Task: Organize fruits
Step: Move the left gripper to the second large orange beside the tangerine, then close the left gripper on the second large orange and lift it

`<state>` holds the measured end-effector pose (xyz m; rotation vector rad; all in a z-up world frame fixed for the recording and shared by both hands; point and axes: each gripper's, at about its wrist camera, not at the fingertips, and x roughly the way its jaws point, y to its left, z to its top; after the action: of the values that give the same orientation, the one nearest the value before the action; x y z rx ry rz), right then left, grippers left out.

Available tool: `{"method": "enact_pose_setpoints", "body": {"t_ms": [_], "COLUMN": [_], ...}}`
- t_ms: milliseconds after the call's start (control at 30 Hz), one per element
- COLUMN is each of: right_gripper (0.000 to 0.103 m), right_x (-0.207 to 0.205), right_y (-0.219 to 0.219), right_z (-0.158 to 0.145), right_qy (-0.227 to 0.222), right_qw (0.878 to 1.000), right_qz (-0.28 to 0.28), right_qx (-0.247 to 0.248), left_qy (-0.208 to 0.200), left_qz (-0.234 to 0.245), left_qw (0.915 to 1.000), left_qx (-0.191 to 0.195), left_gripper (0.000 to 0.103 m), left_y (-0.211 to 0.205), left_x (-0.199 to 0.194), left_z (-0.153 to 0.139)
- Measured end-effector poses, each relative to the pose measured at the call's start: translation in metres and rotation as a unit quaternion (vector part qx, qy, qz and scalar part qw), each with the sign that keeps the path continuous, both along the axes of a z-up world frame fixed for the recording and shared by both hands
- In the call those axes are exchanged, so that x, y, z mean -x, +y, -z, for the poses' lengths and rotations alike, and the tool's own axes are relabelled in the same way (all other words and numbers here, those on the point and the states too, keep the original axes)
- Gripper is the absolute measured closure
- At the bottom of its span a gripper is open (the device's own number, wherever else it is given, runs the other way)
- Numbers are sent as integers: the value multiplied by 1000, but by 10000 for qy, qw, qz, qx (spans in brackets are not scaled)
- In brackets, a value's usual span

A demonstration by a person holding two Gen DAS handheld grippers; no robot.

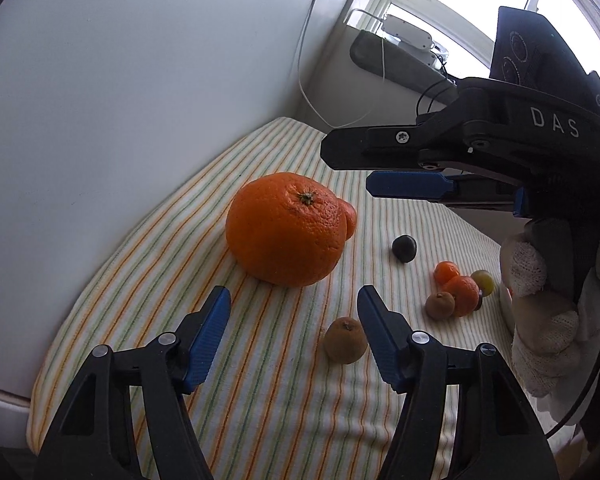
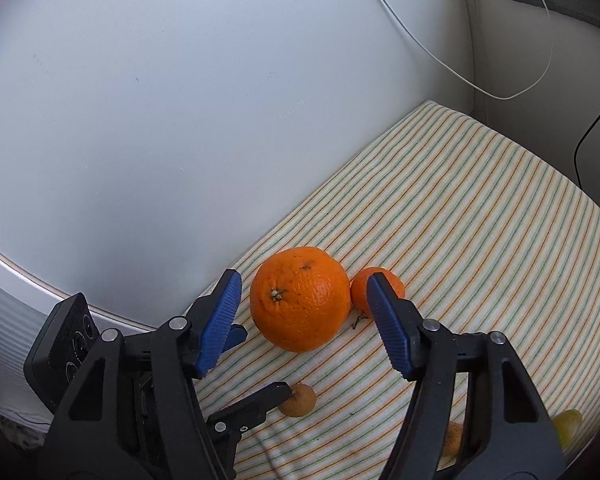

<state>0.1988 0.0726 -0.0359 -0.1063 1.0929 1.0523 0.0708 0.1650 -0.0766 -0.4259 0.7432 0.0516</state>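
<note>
Left wrist: large orange (image 1: 286, 229) sits stem-up on striped cloth (image 1: 260, 400).

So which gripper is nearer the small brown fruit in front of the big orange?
Left. Its open gripper has one fingertip right beside the brown fruit; the open right gripper is up around the big orange, beyond it.
</note>
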Motion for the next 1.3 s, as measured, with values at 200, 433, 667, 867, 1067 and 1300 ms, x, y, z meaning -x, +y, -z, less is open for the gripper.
{"method": "enact_pose_setpoints", "body": {"t_ms": [200, 433, 667, 867, 1067, 1300], "right_gripper": [36, 36, 37, 40, 41, 41], "right_x": [-4, -7, -3, 1, -1, 5], "right_y": [15, 24, 33, 38, 38, 32], "right_z": [11, 22, 23, 24, 23, 17], "right_qy": [14, 99, 29, -103, -103, -129], "right_qw": [9998, 9996, 9990, 9982, 9983, 9986], "right_qz": [-109, -131, -233, -247, -172, -138], "right_qx": [159, 240, 374, 541, 545, 504], "left_qy": [74, 191, 267, 274, 240, 174], "left_qz": [35, 66, 73, 74, 28, 18], "left_qw": [9999, 9995, 9990, 9990, 9993, 9995], "left_qx": [131, 259, 343, 357, 294, 274], "left_gripper": [39, 39, 39, 44, 44, 44], "left_y": [7, 13, 18, 21, 18, 14], "left_x": [-8, -15, -22, -26, -25, -18], "left_z": [0, 5, 7, 7, 7, 3]}}
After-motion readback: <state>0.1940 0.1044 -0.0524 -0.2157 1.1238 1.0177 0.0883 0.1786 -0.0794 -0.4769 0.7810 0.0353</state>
